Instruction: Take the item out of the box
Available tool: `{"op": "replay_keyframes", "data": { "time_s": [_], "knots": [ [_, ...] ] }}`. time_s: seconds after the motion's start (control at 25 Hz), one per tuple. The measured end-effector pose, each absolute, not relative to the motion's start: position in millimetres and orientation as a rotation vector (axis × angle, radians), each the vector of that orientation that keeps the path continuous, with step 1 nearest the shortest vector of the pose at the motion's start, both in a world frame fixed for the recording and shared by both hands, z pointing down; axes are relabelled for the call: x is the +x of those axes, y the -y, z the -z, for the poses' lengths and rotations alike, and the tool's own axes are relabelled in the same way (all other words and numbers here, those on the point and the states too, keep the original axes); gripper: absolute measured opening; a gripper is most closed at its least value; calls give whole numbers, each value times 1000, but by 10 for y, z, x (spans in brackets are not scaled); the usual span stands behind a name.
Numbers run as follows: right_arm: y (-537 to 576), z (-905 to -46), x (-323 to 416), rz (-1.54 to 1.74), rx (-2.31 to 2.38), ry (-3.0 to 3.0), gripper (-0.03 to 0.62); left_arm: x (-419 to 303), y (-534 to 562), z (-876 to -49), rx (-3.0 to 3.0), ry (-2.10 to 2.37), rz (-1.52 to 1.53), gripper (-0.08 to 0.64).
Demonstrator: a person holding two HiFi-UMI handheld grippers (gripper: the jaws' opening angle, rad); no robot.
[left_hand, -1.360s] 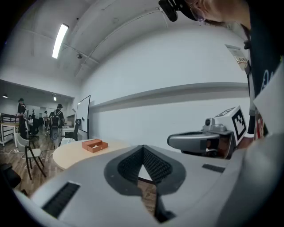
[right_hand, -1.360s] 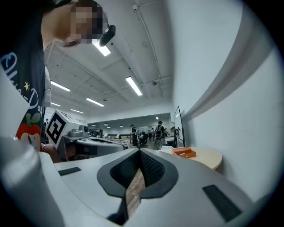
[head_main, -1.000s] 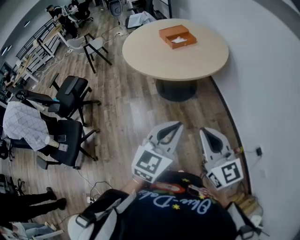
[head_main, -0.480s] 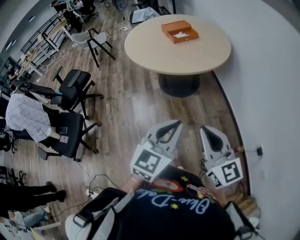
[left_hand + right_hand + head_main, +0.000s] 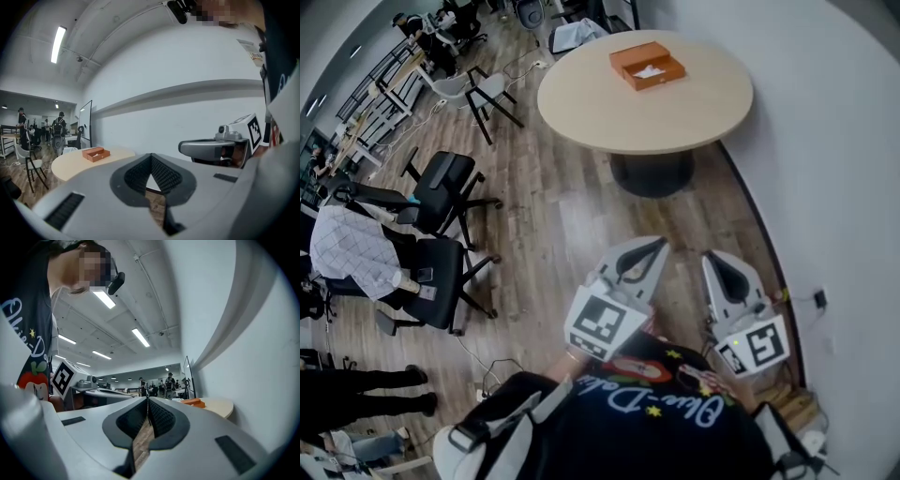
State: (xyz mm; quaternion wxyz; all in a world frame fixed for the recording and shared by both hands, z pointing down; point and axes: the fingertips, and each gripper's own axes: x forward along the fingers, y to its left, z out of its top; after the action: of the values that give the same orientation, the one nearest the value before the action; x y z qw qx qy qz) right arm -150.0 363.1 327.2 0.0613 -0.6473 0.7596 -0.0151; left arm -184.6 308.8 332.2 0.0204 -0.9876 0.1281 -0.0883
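Observation:
An open orange box (image 5: 646, 66) lies on the far part of a round beige table (image 5: 675, 117), with something white (image 5: 652, 71) inside it. Both grippers are held close to my body, far short of the table. My left gripper (image 5: 654, 246) is shut with nothing in it, and so is my right gripper (image 5: 713, 256). In the left gripper view the box (image 5: 96, 153) shows small and far off beyond the shut left gripper (image 5: 151, 157). In the right gripper view the box (image 5: 194, 402) is a distant orange sliver to the right of the shut right gripper (image 5: 147, 400).
Wooden floor (image 5: 572, 216) lies between me and the table's dark pedestal (image 5: 652, 173). Black office chairs (image 5: 441, 187) stand to the left, one with a checked shirt (image 5: 352, 253) on it. A white wall (image 5: 825, 169) runs along the right. People's legs (image 5: 366, 394) show at the far left.
The head view has shifted a little, so the table and box sit slightly further left in the picture. Both grippers stay shut in front of my body.

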Motion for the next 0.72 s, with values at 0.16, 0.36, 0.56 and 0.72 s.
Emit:
{"op": "replay_keyframes", "data": {
  "time_s": [0.16, 0.36, 0.56, 0.72],
  "knots": [
    [-3529, -3243, -1324, 24, -1996, -2273, -3, -1636, -2966, -3295, -3066, -342, 253, -15],
    [-3387, -3197, -1178, 16, -2014, -2258, -3, -1428, -2801, -3253, -3044, -276, 240, -15],
    [-3182, -3153, -1066, 9, -2029, -2255, -3, -1286, -2605, -3242, -3044, -249, 234, -15],
    [-2996, -3216, -990, 23, -2030, -2274, -3, -1214, -2423, -3255, -3053, -254, 233, -15]
  ]
}}
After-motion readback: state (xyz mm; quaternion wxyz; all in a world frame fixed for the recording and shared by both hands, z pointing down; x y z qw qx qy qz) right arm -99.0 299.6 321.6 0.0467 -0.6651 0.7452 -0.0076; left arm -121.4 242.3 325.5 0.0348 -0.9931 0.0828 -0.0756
